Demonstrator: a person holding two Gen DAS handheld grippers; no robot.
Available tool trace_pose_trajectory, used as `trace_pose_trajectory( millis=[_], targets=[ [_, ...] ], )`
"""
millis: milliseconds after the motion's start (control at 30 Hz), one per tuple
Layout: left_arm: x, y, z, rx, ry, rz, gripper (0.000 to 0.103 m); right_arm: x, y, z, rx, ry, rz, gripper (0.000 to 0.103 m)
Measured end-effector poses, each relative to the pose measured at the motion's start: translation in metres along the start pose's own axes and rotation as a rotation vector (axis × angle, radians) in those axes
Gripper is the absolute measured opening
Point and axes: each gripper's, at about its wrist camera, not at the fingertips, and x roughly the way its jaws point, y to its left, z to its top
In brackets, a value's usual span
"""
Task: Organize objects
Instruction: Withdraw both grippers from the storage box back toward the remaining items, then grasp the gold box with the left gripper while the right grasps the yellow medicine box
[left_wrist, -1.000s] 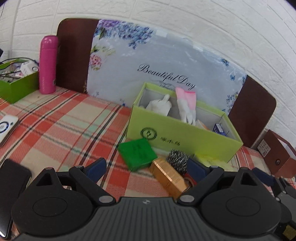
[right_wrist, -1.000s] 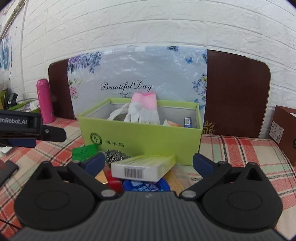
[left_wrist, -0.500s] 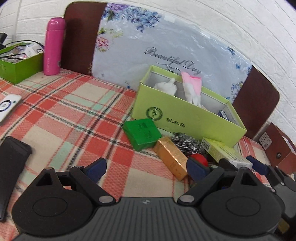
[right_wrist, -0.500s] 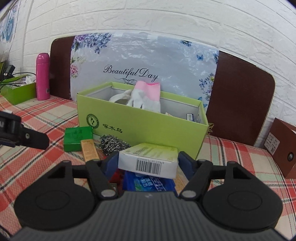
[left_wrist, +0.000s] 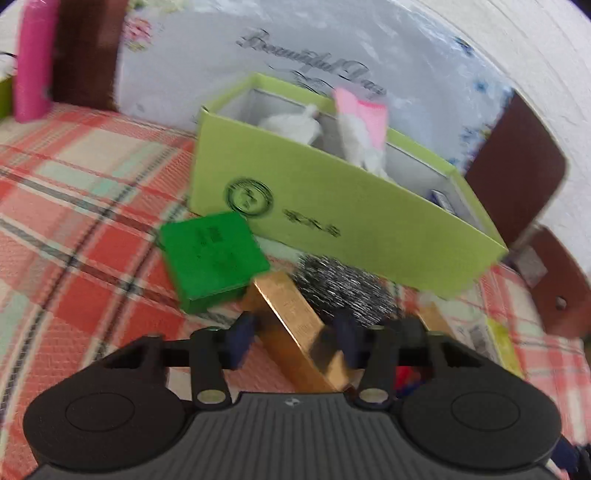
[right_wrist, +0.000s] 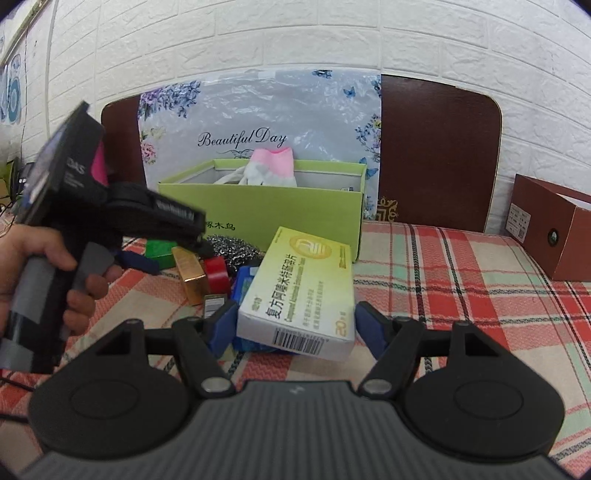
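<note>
Left wrist view: the left gripper (left_wrist: 293, 334) is closing astride the gold box (left_wrist: 295, 325), at 6 o'clock of the lime-green storage box (left_wrist: 332, 218).

Right wrist view: the right gripper (right_wrist: 295, 326) grasps the medicine carton (right_wrist: 301, 291). Gloves (right_wrist: 271, 171) are stowed; the steel scourer (right_wrist: 236, 253), green box (right_wrist: 159, 251) and red tape roll (right_wrist: 218, 273) remain outside.

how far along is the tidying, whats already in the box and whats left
Done: white and pink gloves sit in the light green cardboard box. In hand: the right hand-held gripper grips the yellow-white medicine carton; the left hand-held gripper is closing around the gold rectangular box. Left: the green square box, steel wool scourer and red tape roll.
</note>
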Motion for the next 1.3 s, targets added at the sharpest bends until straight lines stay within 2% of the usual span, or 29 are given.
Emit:
trace_pose_trajectory(
  millis=[33, 100, 200, 300, 367, 433, 467, 500, 533, 600, 767, 833, 867, 900, 1067, 1300],
  targets=[
    [-0.006, 0.003, -0.001, 0.003, 0.009, -0.022, 0.038, -0.003, -0.001, -0.002, -0.003, 0.002, 0.004, 0.069],
    [-0.02, 0.002, -0.005, 0.084, 0.017, -0.025, 0.029, -0.007, -0.004, -0.005, -0.006, 0.012, 0.009, 0.069],
    [-0.042, 0.002, -0.022, 0.233, 0.055, -0.024, 0.027, -0.012, -0.01, -0.014, 0.001, 0.045, 0.015, 0.069],
    [-0.059, 0.011, -0.044, 0.301, 0.118, -0.023, 0.027, -0.019, -0.019, -0.029, 0.029, 0.095, 0.008, 0.069],
    [-0.072, 0.016, -0.059, 0.317, 0.122, -0.007, 0.027, -0.024, -0.026, -0.039, 0.06, 0.14, 0.006, 0.069],
    [-0.084, 0.02, -0.068, 0.312, 0.111, 0.01, 0.034, -0.03, -0.033, -0.047, 0.08, 0.168, 0.017, 0.069],
    [-0.089, 0.021, -0.069, 0.302, 0.101, 0.026, 0.055, -0.033, -0.035, -0.05, 0.085, 0.179, 0.014, 0.069],
    [-0.093, 0.022, -0.069, 0.289, 0.082, 0.052, 0.076, -0.034, -0.036, -0.051, 0.092, 0.182, 0.007, 0.074],
    [-0.095, 0.021, -0.069, 0.282, 0.052, 0.076, 0.079, -0.035, -0.038, -0.051, 0.102, 0.181, 0.0, 0.077],
    [-0.095, 0.018, -0.066, 0.282, 0.022, 0.084, 0.08, -0.033, -0.039, -0.05, 0.118, 0.172, -0.009, 0.081],
    [-0.08, 0.011, -0.055, 0.255, 0.042, 0.048, 0.077, -0.018, -0.029, -0.042, 0.091, 0.163, -0.033, 0.085],
    [-0.073, 0.008, -0.053, 0.234, 0.069, 0.037, 0.065, -0.009, -0.024, -0.041, 0.063, 0.177, -0.036, 0.085],
    [-0.07, 0.006, -0.052, 0.224, 0.082, 0.026, 0.055, -0.005, -0.022, -0.04, 0.053, 0.19, -0.043, 0.085],
    [-0.069, 0.004, -0.051, 0.214, 0.089, 0.017, 0.051, -0.001, -0.021, -0.039, 0.041, 0.197, -0.047, 0.085],
    [-0.065, -0.003, -0.055, 0.219, 0.083, 0.052, 0.051, 0.009, -0.02, -0.038, 0.001, 0.227, -0.06, 0.084],
    [-0.061, -0.004, -0.057, 0.221, 0.088, 0.065, 0.054, 0.013, -0.026, -0.039, 0.04, 0.231, -0.053, 0.083]
  ],
)
